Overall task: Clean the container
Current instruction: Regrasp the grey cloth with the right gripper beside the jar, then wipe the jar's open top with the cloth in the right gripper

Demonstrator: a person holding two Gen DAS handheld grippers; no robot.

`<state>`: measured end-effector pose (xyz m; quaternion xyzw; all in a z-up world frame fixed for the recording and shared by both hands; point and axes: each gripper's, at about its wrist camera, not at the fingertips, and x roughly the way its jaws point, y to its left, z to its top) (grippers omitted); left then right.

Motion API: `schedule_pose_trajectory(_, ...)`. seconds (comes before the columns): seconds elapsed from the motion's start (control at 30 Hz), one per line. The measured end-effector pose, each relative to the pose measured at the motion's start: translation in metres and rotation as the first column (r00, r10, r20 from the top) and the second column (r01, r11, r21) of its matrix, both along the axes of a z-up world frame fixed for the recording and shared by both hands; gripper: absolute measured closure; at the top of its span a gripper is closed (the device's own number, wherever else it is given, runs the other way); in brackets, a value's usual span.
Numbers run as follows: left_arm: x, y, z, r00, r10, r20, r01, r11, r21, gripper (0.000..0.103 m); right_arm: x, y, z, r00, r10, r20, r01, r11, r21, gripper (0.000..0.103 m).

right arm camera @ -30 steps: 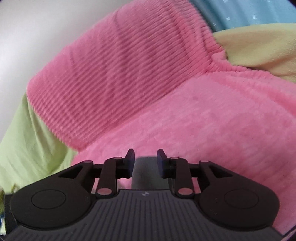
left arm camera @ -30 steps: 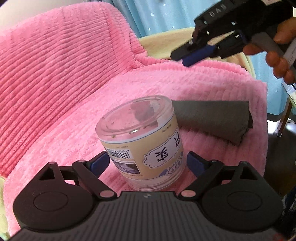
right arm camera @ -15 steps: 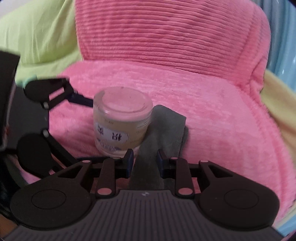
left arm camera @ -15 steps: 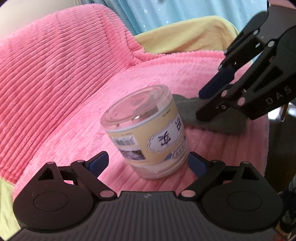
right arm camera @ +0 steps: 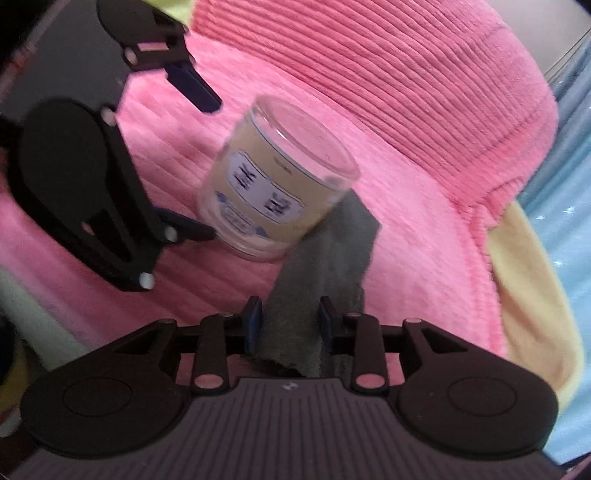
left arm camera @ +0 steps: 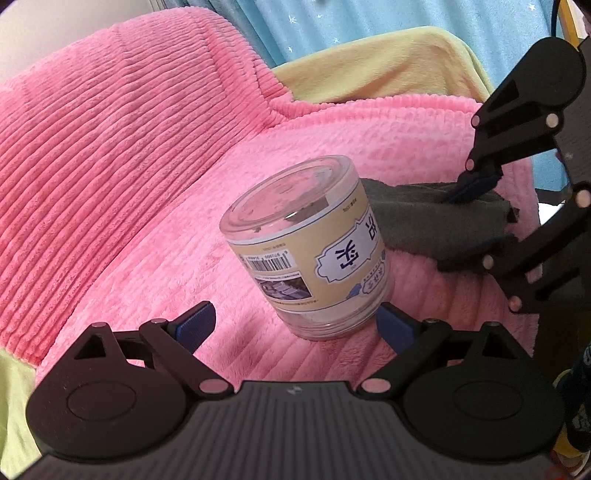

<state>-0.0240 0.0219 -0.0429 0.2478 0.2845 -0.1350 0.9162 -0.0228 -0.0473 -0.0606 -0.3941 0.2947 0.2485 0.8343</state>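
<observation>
Right gripper: straddling cloth, seemingly unclamped. Left gripper: spread; jar at 12 o'clock may tip on soft blanket.

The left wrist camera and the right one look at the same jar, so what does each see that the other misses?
Only the left view shows the barcode on the jar's label and the starry blue curtain. Only the right view shows the right gripper with its fingers on either side of the grey cloth's end. Both show the jar upside down on the pink blanket, the cloth beside it, and the left gripper open around the jar.
</observation>
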Motion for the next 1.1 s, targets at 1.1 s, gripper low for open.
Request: schedule_pose_trajectory(1.1, 0.031, 0.006, -0.001, 0.991, 0.07, -0.11, -0.091, 0.977, -0.194, 0.002, 0.085, -0.126, 0.028, 0.915, -0.091, -0.392, 0.378, 0.529, 0.76, 0.092)
